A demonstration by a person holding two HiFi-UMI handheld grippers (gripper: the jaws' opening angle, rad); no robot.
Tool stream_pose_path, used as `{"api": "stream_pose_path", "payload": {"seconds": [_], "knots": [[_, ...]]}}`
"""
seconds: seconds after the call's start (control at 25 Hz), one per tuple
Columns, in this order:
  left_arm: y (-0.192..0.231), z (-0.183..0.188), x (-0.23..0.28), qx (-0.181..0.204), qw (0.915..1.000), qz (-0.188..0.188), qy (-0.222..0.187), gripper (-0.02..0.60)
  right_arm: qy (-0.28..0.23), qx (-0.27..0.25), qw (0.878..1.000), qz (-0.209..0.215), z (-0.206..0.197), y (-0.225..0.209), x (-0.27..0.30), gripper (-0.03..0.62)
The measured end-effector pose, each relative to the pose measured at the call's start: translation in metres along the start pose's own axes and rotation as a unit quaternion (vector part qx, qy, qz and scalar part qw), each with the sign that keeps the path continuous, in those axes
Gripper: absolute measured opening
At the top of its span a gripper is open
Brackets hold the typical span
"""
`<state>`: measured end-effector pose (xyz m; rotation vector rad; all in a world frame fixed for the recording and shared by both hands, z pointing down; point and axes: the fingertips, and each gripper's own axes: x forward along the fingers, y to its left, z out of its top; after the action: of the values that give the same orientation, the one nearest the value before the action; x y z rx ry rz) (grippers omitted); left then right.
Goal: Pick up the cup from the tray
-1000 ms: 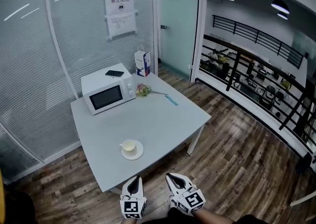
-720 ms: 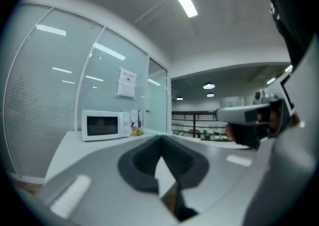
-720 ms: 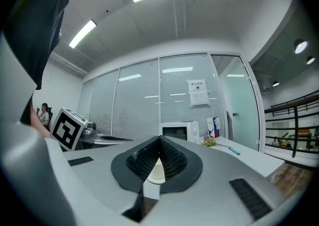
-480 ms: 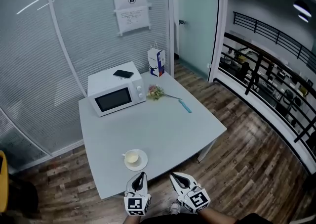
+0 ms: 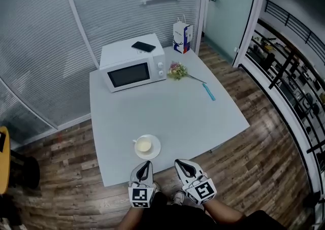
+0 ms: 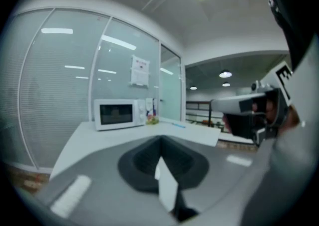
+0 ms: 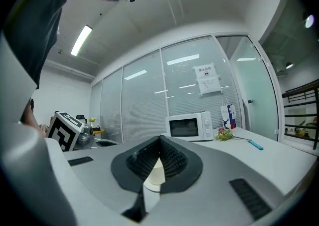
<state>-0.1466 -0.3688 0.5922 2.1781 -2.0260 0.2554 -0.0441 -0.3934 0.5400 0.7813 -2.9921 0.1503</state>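
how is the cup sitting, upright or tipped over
Upright: the cup stands on its white saucer, with its round open mouth facing up in the head view.

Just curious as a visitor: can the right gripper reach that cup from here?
Probably yes. The cup sits on its saucer by the table's near edge, with nothing between it and the right gripper. Its fingers are shut, though, so they must open first.

The cup is cream, its saucer white. The microwave is white with a dark door. On it lies a black phone, and beside it are pink-and-green flowers. My left gripper and right gripper are grey with black-and-white square markers.
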Motion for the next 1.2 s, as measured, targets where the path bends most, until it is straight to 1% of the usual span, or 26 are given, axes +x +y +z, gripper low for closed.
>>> {"api": "stream_pose_path", "payload": {"seconds": [0.36,0.4,0.44,0.48,0.52,0.56,0.64,0.72,0.84,0.96,1.2], "knots": [[0.039,-0.032,0.030,-0.003,0.9995,0.006,0.030,0.008,0.048,0.011,0.999,0.015,-0.026,0.006,0.051,0.005],[0.042,-0.036,0.032,-0.005,0.9994,0.008,0.033,0.032,0.054,0.011,0.998,0.016,-0.031,0.007,0.056,0.005],[0.046,-0.042,0.035,-0.008,0.9992,0.009,0.038,0.073,0.059,0.010,0.998,0.017,-0.035,0.007,0.060,0.005],[0.048,-0.048,0.037,-0.011,0.9989,0.011,0.044,0.138,0.064,0.010,0.998,0.018,-0.040,0.007,0.065,0.005],[0.051,-0.055,0.040,-0.015,0.9984,0.012,0.053,0.221,0.067,0.010,0.997,0.019,-0.043,0.007,0.069,0.005],[0.053,-0.063,0.043,-0.019,0.9978,0.012,0.062,0.279,0.071,0.011,0.997,0.020,-0.046,0.008,0.072,0.005],[0.056,-0.078,0.051,-0.025,0.9964,0.007,0.080,0.360,0.080,0.013,0.997,0.019,-0.052,0.007,0.077,0.005],[0.058,-0.091,0.060,-0.025,0.9952,0.002,0.095,0.408,0.089,0.014,0.996,0.018,-0.056,0.006,0.079,0.005],[0.064,-0.104,0.076,-0.020,0.9938,0.002,0.110,0.436,0.096,0.011,0.995,0.018,-0.060,0.002,0.080,0.005],[0.068,-0.114,0.090,-0.012,0.9926,0.000,0.121,0.448,0.112,0.010,0.994,0.014,-0.062,-0.003,0.079,0.005],[0.073,-0.124,0.114,0.002,0.9914,-0.011,0.130,0.448,0.114,0.019,0.993,-0.004,-0.076,-0.015,0.079,0.005]]}}
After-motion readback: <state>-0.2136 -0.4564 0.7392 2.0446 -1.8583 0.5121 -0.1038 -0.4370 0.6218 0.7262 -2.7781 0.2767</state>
